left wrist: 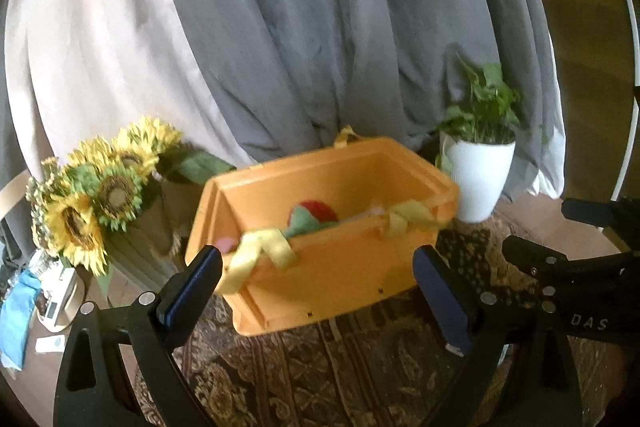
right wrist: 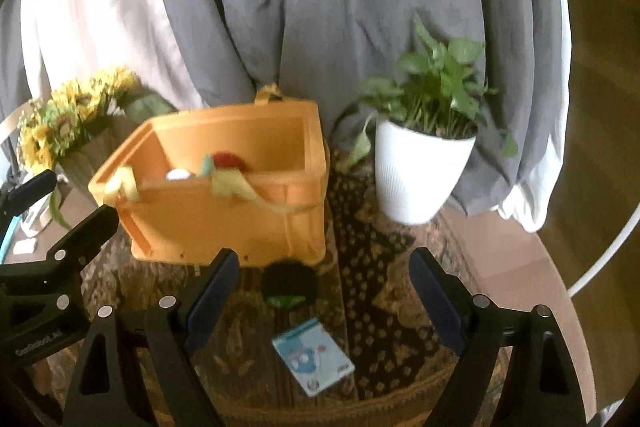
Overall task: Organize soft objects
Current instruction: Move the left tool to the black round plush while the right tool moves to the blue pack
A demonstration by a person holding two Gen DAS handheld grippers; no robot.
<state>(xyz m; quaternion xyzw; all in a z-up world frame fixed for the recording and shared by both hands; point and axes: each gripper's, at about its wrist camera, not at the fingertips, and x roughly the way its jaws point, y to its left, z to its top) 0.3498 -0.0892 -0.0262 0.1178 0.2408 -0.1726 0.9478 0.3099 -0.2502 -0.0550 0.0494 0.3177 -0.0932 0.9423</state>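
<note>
An orange plastic bin (left wrist: 320,267) with yellow fabric handles stands on a patterned cloth; it also shows in the right wrist view (right wrist: 224,219). Inside lie a red and green soft toy (left wrist: 316,215) and something white (right wrist: 178,174). My left gripper (left wrist: 316,291) is open and empty, its jaws just in front of the bin's near wall. My right gripper (right wrist: 324,291) is open and empty, right of the left one. A dark round soft object with green trim (right wrist: 290,285) lies on the cloth before the bin. A light blue packet (right wrist: 312,355) lies nearer.
A white pot with a green plant (right wrist: 420,175) stands right of the bin. A sunflower bouquet (left wrist: 96,195) stands left. Grey and white curtains (left wrist: 320,27) hang behind. Small items (left wrist: 52,303) lie on the table's left edge.
</note>
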